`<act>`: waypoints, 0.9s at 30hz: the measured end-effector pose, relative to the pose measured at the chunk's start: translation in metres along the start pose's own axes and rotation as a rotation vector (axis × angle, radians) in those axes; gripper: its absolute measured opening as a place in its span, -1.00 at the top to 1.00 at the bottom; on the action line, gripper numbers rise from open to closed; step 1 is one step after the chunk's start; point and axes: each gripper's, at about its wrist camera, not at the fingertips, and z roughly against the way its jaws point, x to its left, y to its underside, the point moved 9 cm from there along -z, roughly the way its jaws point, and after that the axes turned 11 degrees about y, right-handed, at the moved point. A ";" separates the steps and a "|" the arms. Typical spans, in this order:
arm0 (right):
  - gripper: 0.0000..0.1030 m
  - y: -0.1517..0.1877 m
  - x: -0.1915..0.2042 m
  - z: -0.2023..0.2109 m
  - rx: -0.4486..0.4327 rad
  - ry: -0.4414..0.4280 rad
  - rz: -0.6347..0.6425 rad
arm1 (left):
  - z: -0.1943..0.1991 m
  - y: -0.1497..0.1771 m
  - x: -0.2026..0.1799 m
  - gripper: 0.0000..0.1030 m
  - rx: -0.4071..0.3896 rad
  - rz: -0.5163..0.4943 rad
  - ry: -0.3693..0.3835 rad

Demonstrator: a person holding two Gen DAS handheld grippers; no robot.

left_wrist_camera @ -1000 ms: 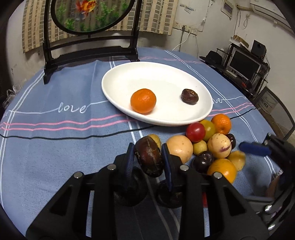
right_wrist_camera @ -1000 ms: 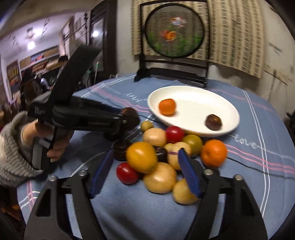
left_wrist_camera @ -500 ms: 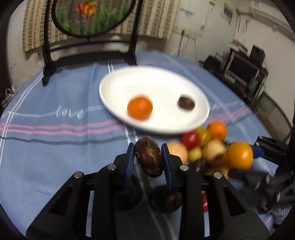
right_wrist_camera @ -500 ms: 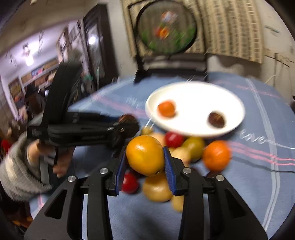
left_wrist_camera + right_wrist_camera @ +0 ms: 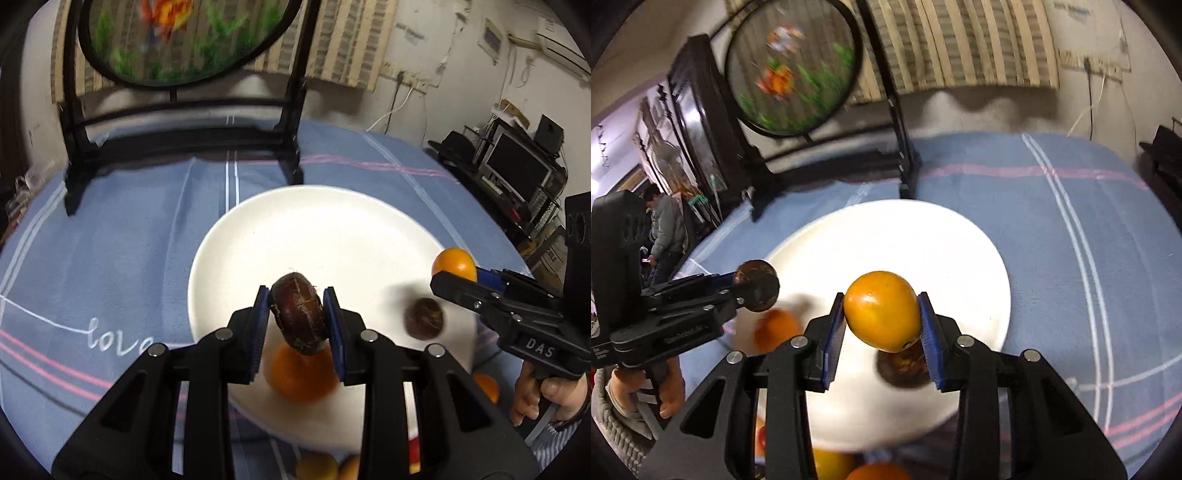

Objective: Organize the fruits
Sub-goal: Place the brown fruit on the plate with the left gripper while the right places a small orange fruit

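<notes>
My left gripper (image 5: 296,297) is shut on a dark brown wrinkled fruit (image 5: 298,319) and hangs over the near part of the white plate (image 5: 314,229). On the plate lie an orange (image 5: 295,376) and another dark brown fruit (image 5: 424,318). My right gripper (image 5: 882,310) is shut on a yellow-orange fruit (image 5: 881,314) above the same plate (image 5: 923,240). From the left wrist it appears at the plate's right rim (image 5: 448,275). In the right wrist view the left gripper (image 5: 753,284) shows at the left with its dark fruit (image 5: 757,291).
A round embroidered screen on a black stand (image 5: 184,37) rises behind the plate. Loose fruits (image 5: 317,469) lie on the blue tablecloth (image 5: 110,240) just in front of the plate. A person (image 5: 666,229) stands in the far room. Shelves with electronics (image 5: 517,173) are right of the table.
My right gripper shut on the yellow-orange fruit and lifted it from the pile. Both grippers then moved forward with their fruits, from the pile to above the plate.
</notes>
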 end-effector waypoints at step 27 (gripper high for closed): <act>-0.87 0.053 -0.023 0.123 -0.155 -0.091 -0.193 | 0.122 0.108 0.015 -0.63 -0.084 0.075 -0.029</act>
